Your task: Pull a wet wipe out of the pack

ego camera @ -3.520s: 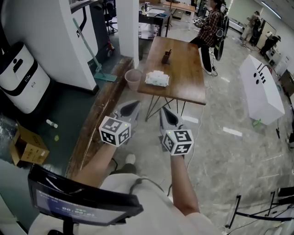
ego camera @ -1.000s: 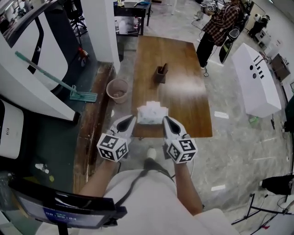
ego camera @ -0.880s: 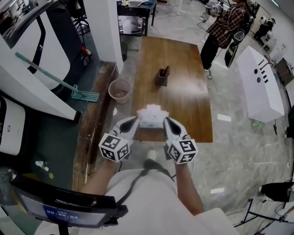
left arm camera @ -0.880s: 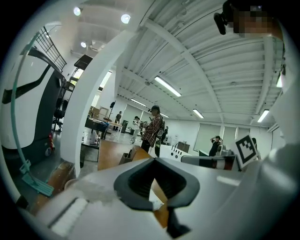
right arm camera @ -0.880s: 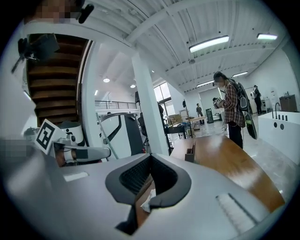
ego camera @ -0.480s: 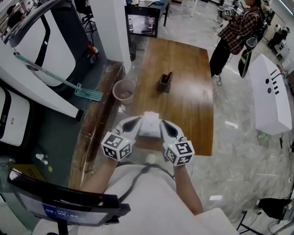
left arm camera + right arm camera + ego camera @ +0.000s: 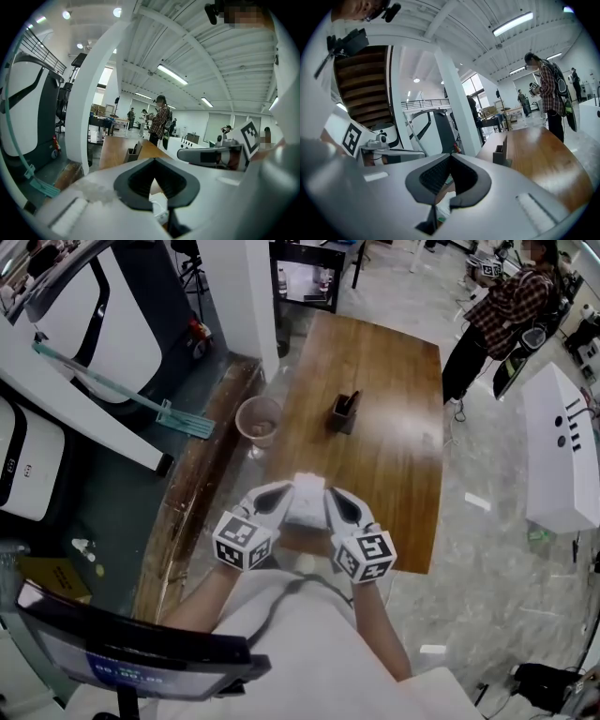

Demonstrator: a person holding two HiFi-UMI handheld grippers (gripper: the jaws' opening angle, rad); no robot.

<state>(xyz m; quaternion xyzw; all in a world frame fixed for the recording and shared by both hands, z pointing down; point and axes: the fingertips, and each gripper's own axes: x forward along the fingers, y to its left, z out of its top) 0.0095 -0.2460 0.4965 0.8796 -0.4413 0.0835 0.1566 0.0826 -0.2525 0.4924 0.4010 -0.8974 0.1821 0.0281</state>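
The white soft wet wipe pack [image 7: 306,499] is seen lying at the near edge of the brown wooden table [image 7: 394,399], flanked by the left gripper [image 7: 278,493] and the right gripper [image 7: 331,495]; the jaws of both are closed together, with nothing held

White wipe pack [image 7: 307,499], brown table [image 7: 398,409], pink bin [image 7: 260,419]

No legible text, brand or number appears in any view. The screen [image 7: 141,667] shows 1 line of light characters, too blurred to read. The left gripper [image 7: 284,493] and right gripper [image 7: 331,496] each carry a cube with black-and-white square markers, without letters. The white cabinet [image 7: 562,442] bears black dots and bars only.
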